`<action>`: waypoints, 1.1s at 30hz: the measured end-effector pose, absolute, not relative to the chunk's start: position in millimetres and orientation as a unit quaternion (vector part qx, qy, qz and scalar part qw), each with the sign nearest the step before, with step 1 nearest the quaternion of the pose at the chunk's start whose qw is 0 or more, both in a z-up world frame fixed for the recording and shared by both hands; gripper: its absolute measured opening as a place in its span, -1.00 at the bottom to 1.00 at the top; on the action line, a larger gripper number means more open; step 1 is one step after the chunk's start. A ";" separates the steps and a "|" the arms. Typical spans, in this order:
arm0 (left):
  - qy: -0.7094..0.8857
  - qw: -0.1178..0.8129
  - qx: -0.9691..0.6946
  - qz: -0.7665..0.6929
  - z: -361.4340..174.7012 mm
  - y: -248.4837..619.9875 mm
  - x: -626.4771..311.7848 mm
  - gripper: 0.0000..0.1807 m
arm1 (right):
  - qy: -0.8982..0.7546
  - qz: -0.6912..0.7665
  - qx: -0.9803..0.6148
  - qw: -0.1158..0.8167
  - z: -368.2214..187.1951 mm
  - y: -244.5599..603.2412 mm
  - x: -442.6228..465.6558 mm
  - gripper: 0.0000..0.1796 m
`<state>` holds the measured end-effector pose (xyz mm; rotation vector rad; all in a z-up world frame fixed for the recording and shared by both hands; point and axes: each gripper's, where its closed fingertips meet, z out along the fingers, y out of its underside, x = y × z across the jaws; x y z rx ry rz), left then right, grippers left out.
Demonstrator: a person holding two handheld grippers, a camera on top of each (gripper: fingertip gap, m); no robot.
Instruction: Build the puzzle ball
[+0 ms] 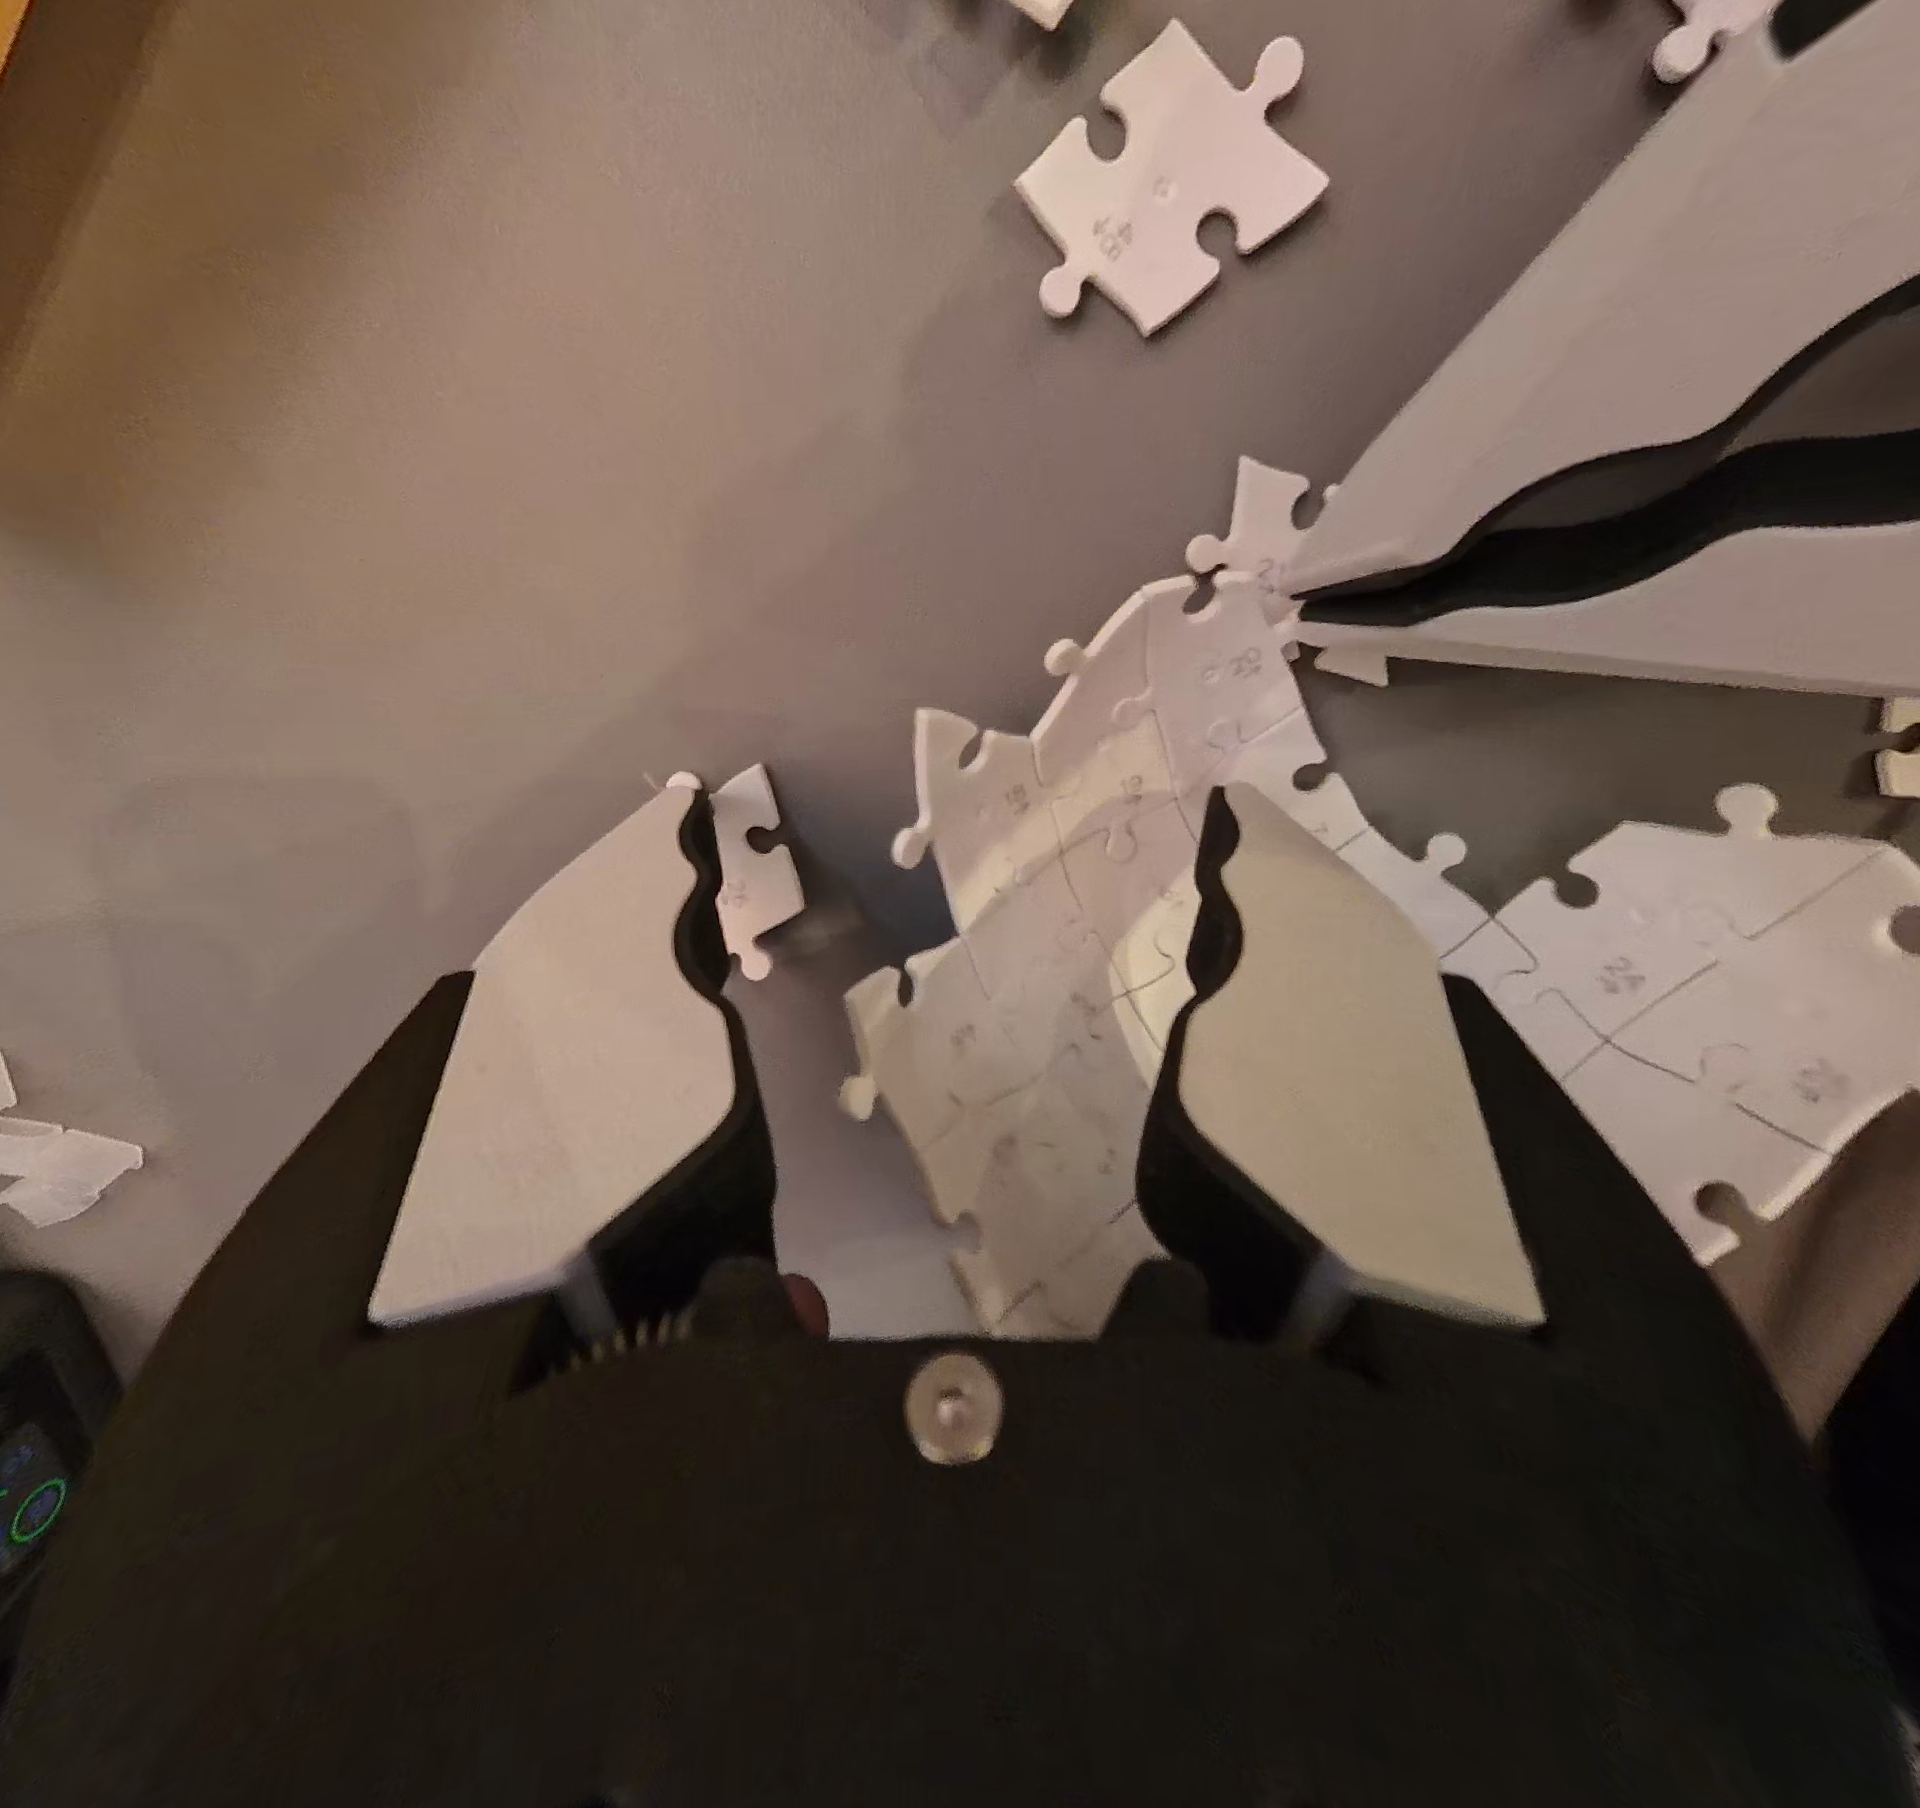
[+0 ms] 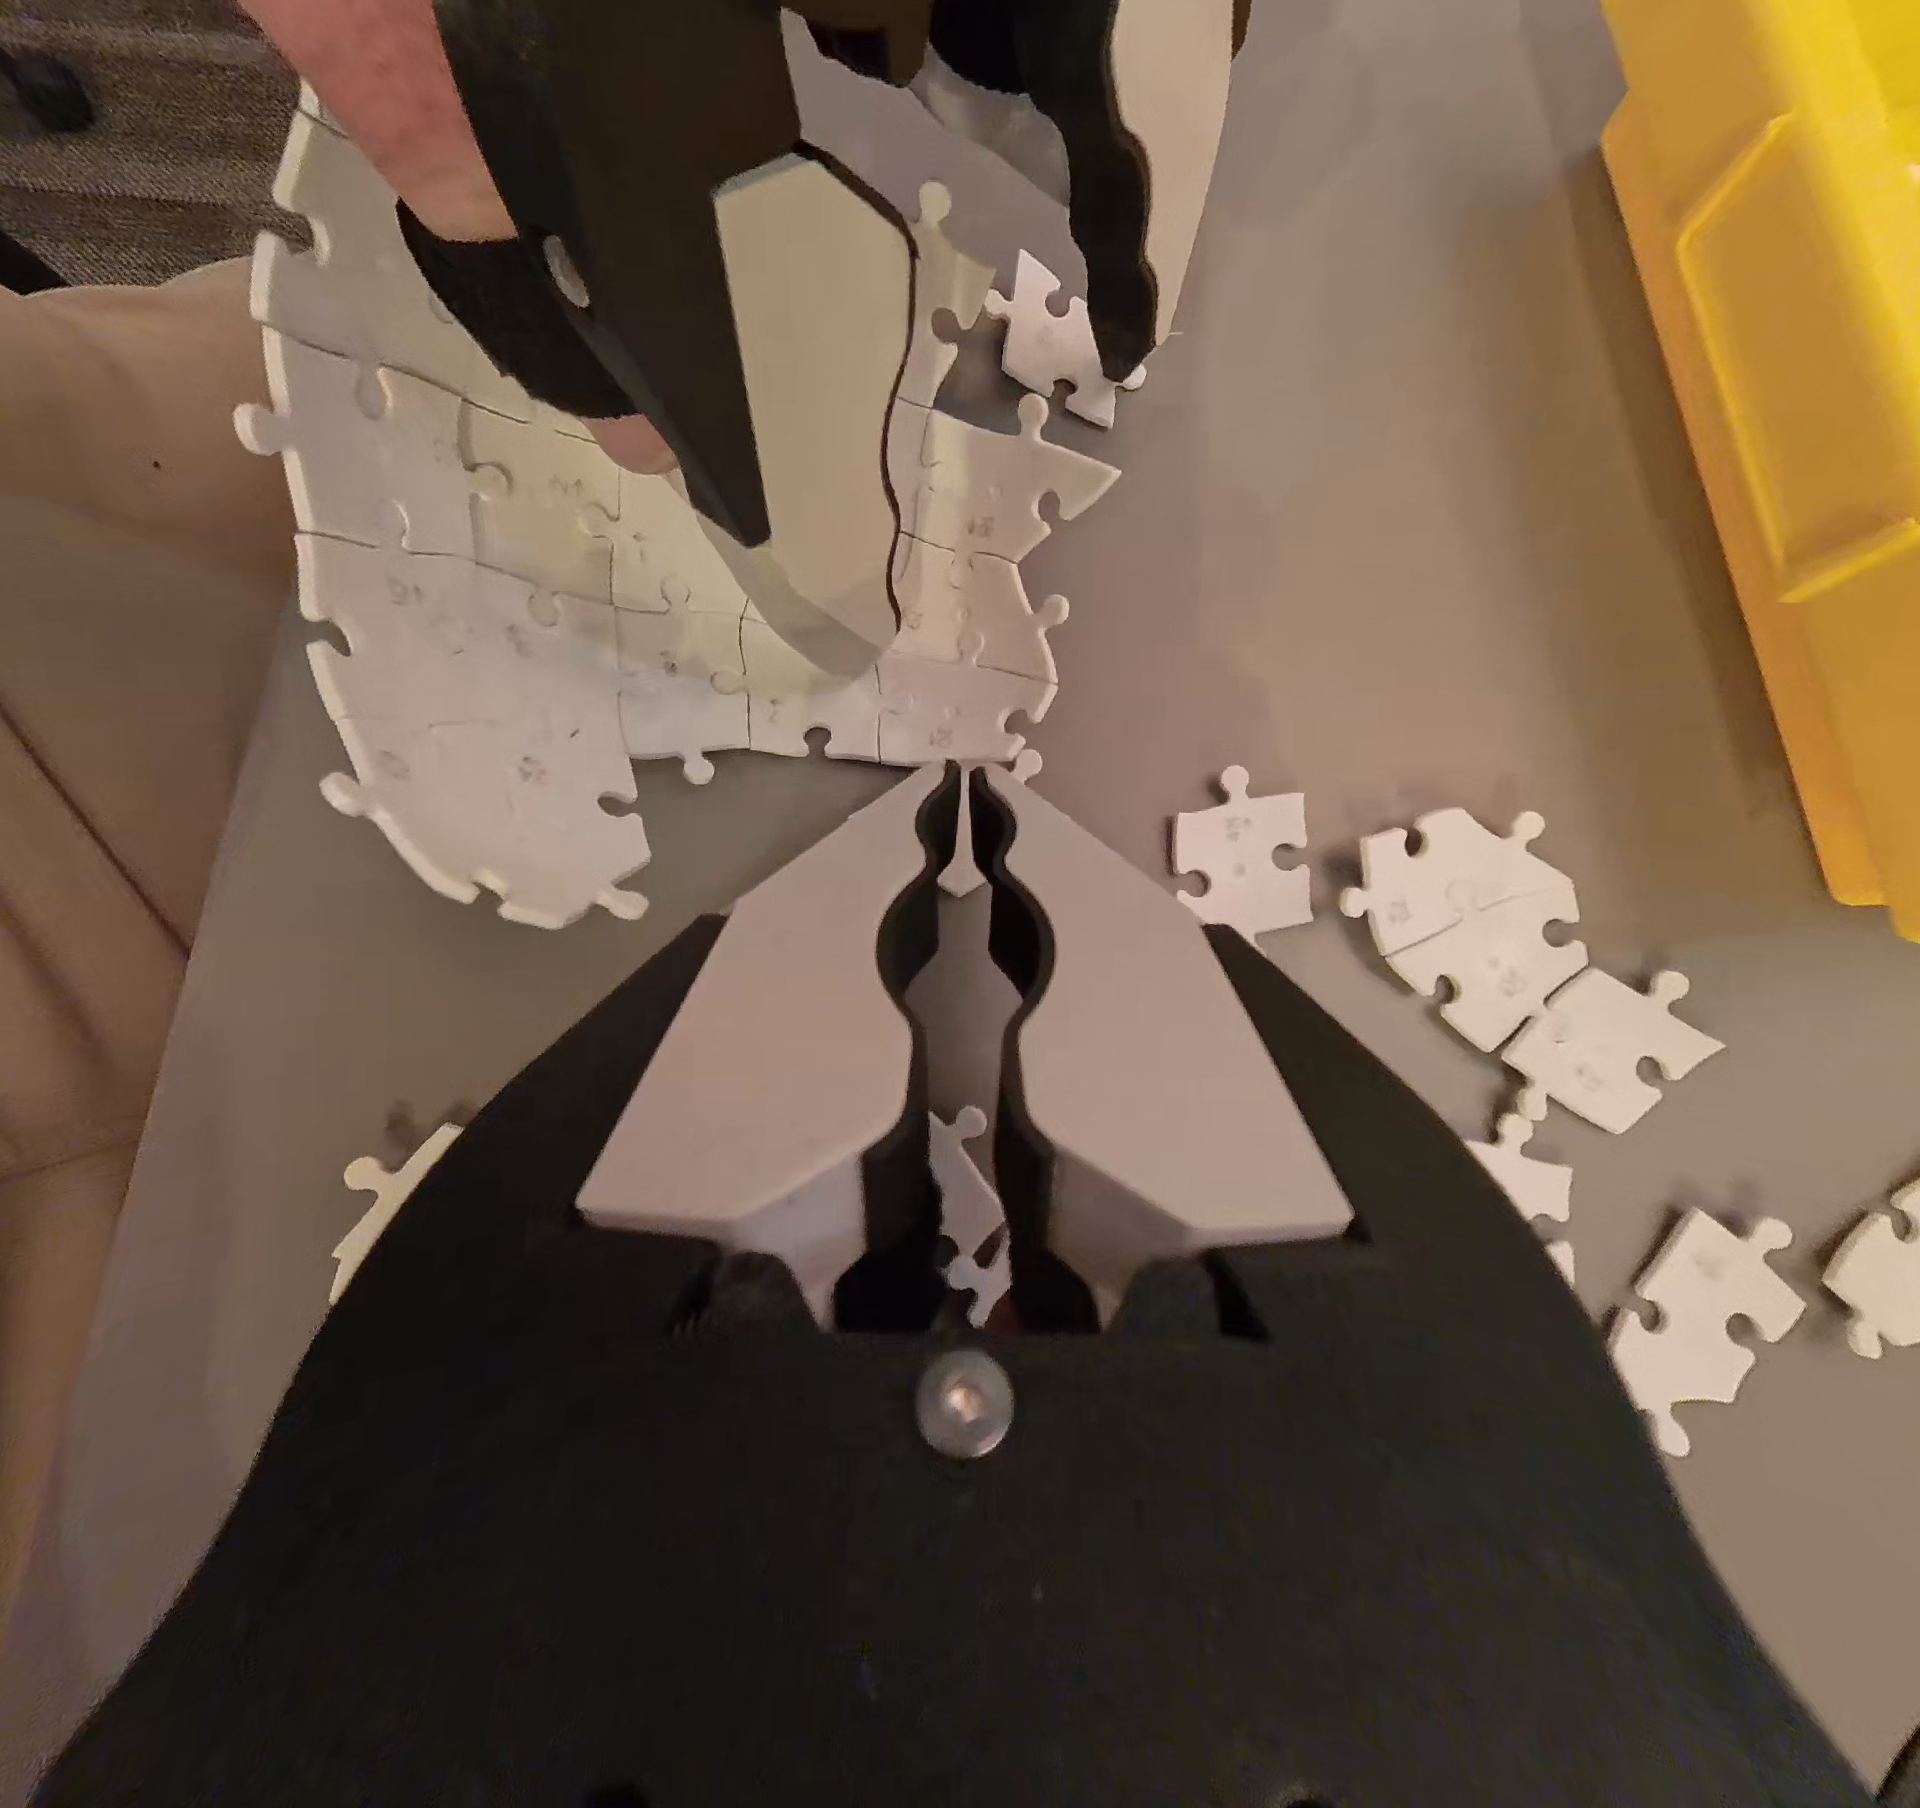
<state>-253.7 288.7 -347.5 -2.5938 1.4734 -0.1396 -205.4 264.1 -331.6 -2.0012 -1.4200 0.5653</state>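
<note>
Surveying the grey bench (image 2: 1351, 615), I see loose white puzzle pieces scattered on it: a group (image 2: 1538, 1010) lies to the right of my right tongs (image 2: 961, 776), two single pieces (image 1: 1174, 184) lie beyond my left tongs (image 1: 956, 802), and a yellow bin (image 2: 1787, 387) stands at the far right edge. The task's thing, the partly assembled curved shell of the puzzle ball (image 2: 488, 615), rests on the bench between both tools, near the bench edge. A person's hand (image 2: 384, 75) holds the left tool from above, angled steeply down over the shell. The left tongs stand wide open and grip nothing; the right finger (image 1: 1288, 979) lies over the shell's inner surface, and the left finger's tip (image 1: 686, 823) is just beside one small loose piece (image 1: 753, 865). The right tongs approach low and nearly level toward the shell's rim. They are closed down to a thin slit on a single white piece (image 2: 961, 849), whose far end meets the shell's edge (image 1: 1247, 657).
</note>
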 end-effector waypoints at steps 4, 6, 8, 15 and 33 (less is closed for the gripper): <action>0.490 0.066 -0.868 -0.055 -346.4 287.2 -253.1 -0.02 | -0.535 0.219 -0.757 0.303 -333.1 262.6 -205.7 -1.00; 0.487 0.062 -0.869 -0.065 -344.2 286.8 -250.6 -0.01 | -0.532 0.226 -0.759 0.300 -334.1 262.2 -206.4 -1.00; 0.487 0.058 -0.869 -0.065 -341.4 288.1 -250.2 0.00 | -0.529 0.231 -0.760 0.298 -334.9 262.3 -206.8 -1.00; 0.518 0.060 -0.853 -0.039 -323.0 302.9 -241.0 0.03 | -0.528 0.241 -0.760 0.294 -336.1 262.1 -207.0 -1.00; 0.590 -0.019 -0.806 0.040 -345.5 308.2 -232.8 0.03 | -0.552 0.247 -0.746 0.278 -335.3 257.8 -192.8 -1.00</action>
